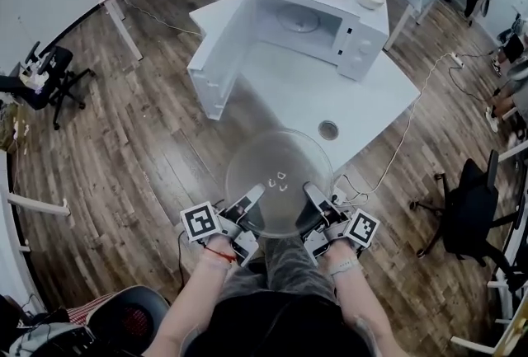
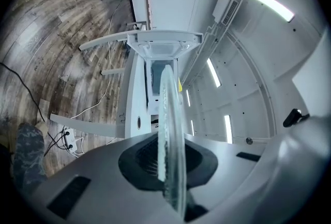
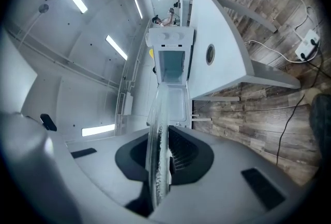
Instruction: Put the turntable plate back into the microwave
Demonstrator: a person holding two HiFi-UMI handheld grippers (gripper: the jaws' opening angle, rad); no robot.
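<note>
Wood-plank floor [image 1: 124, 124] and white table [image 1: 285, 96]. Nearest, the left gripper [image 1: 250, 205] and right gripper [image 1: 313, 200] each clamp the near rim of the glass turntable plate [image 1: 279, 178], roughly flat at the table's near edge. Beyond stands the microwave [image 1: 326, 21], door open. Advice: carry the plate level, both hands advancing together, centred on the cavity.

Right gripper [image 3: 164, 158] clamping glass turntable plate [image 3: 156, 153], open microwave [image 3: 170, 70] ahead

Left gripper [image 1: 252, 195] and right gripper [image 1: 313, 194] point forward (roughly level), fingers [image 1: 246, 205] clamped on the plate [image 1: 279, 170].
</note>
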